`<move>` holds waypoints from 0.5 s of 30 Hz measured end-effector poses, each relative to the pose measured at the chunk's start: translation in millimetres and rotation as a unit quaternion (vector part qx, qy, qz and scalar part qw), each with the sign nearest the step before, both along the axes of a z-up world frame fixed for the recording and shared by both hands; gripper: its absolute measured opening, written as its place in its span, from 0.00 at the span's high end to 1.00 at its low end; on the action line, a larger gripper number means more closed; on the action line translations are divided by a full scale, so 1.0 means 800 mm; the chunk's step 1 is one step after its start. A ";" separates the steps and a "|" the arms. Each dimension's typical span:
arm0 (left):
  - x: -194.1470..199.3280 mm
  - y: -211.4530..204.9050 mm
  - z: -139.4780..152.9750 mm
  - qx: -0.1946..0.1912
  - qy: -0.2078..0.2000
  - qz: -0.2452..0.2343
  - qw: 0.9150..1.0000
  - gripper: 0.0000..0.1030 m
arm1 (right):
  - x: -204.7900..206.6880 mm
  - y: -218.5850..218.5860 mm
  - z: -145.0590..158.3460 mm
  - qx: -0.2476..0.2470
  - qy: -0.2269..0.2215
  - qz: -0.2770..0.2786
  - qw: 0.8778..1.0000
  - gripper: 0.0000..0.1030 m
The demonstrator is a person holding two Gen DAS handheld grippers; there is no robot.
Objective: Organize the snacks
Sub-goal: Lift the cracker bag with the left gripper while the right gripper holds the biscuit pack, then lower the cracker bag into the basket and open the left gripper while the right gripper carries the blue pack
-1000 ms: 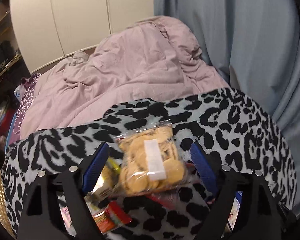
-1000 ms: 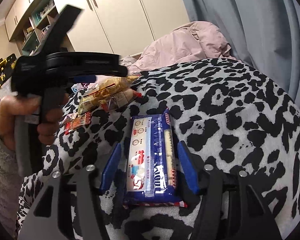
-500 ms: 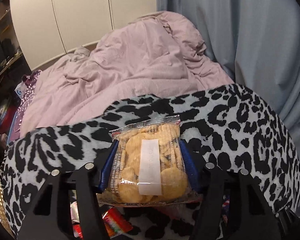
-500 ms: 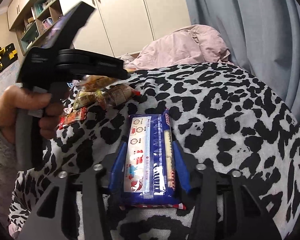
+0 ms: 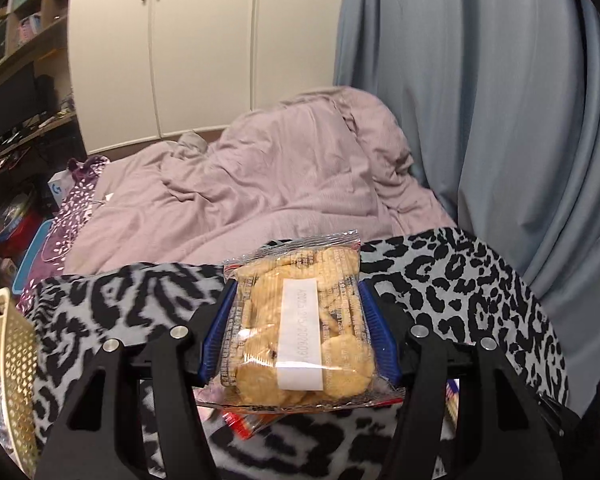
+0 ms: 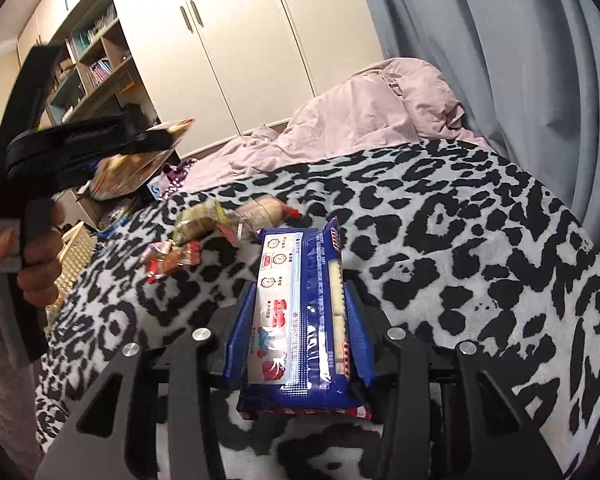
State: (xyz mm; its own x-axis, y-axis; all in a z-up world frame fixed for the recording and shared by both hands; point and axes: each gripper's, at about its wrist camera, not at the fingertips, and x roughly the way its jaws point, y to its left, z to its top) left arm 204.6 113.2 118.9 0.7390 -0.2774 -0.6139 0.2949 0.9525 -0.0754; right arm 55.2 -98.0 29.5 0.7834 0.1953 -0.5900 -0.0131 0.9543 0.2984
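My left gripper (image 5: pixel 298 300) is shut on a clear bag of round crackers (image 5: pixel 300 320) and holds it above the leopard-print blanket (image 5: pixel 480 280). The right wrist view shows that gripper (image 6: pixel 172 138) at upper left, raised, with the cracker bag (image 6: pixel 128 172) in it and a hand on its handle. My right gripper (image 6: pixel 300 292) is shut on a long blue biscuit pack (image 6: pixel 300 312), lifted a little off the blanket (image 6: pixel 460 260). Loose snacks lie on the blanket: a yellow-green packet (image 6: pixel 198 222), a clear pink-ended packet (image 6: pixel 264 210) and small red packets (image 6: pixel 172 262).
A cream perforated basket (image 5: pixel 4 372) stands at the lower left; the basket's rim (image 6: pixel 76 252) shows past the blanket's left edge. A rumpled pink duvet (image 5: pixel 260 188) lies behind, blue curtains (image 5: pixel 500 120) on the right, white wardrobe doors and shelves behind.
The left gripper shut on the cracker bag and lifted it off the blanket, swinging left. The right gripper shut on the blue biscuit pack and raised it slightly.
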 end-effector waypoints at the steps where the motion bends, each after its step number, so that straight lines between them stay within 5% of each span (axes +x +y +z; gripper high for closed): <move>1: -0.007 0.009 0.002 -0.004 -0.004 0.004 1.000 0.40 | -0.002 0.003 0.003 0.001 -0.002 0.001 1.000 0.58; 15: -0.101 0.166 0.015 -0.032 -0.058 0.120 0.991 0.40 | -0.014 0.071 0.037 -0.006 -0.027 0.056 0.998 0.58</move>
